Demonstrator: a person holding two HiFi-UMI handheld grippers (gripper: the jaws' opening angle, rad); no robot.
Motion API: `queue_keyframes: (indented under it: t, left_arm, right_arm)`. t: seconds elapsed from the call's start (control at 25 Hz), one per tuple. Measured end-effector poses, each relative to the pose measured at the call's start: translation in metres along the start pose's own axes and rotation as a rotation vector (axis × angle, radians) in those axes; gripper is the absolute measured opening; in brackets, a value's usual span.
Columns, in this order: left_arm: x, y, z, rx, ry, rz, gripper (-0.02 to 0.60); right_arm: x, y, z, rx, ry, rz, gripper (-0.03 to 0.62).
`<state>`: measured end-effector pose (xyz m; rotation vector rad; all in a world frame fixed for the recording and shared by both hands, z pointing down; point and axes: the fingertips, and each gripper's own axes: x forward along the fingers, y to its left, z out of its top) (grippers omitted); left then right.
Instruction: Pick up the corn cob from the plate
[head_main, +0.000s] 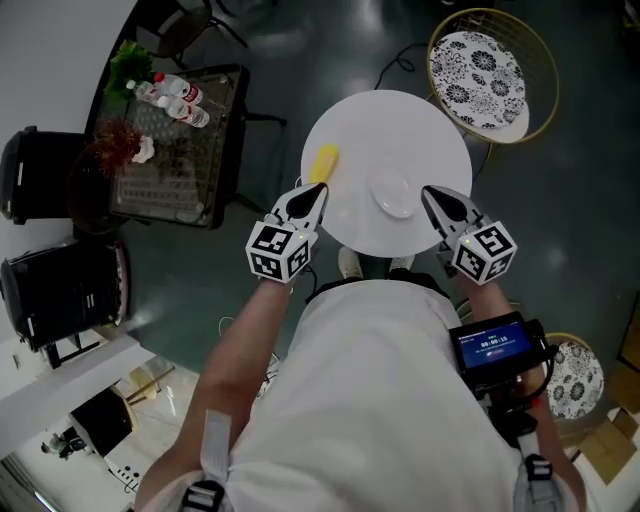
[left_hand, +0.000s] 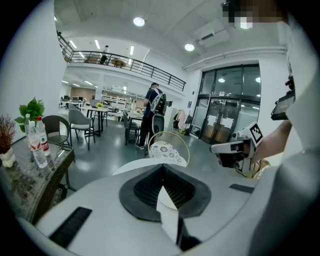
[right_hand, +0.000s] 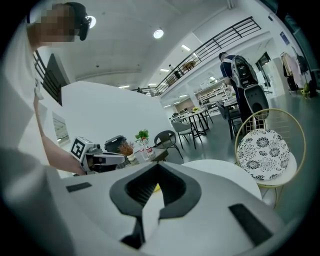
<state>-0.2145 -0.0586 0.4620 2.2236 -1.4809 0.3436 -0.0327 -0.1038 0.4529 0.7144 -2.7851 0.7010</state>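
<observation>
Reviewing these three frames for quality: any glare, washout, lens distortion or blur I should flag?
Head view: sharp, but the white table is washed out, so the plate barely stands out, while the corn cob reads clearly; glare patches mark the dark floor. Left and right gripper views: strong fisheye bending, dark corners, evenly lit room.

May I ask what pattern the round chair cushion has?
The round chair cushion is white with black flowers; right gripper view.
</observation>
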Motion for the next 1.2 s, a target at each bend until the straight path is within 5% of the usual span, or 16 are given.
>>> queue_keyframes:
  t: [0.28, 1.2]
  left_arm:
    - [-0.024, -0.021, -0.008, -0.013, -0.054, -0.044, 0.008]
    - [-0.006, -0.025, -0.016, -0.006, -0.019, -0.08, 0.008]
  right_arm:
    - [-0.015, 0.025, 0.004, -0.033, -0.03, 0.009, 0.006]
    - [-0.017, 0.014, -0.002, -0.011, -0.033, -0.015, 0.008]
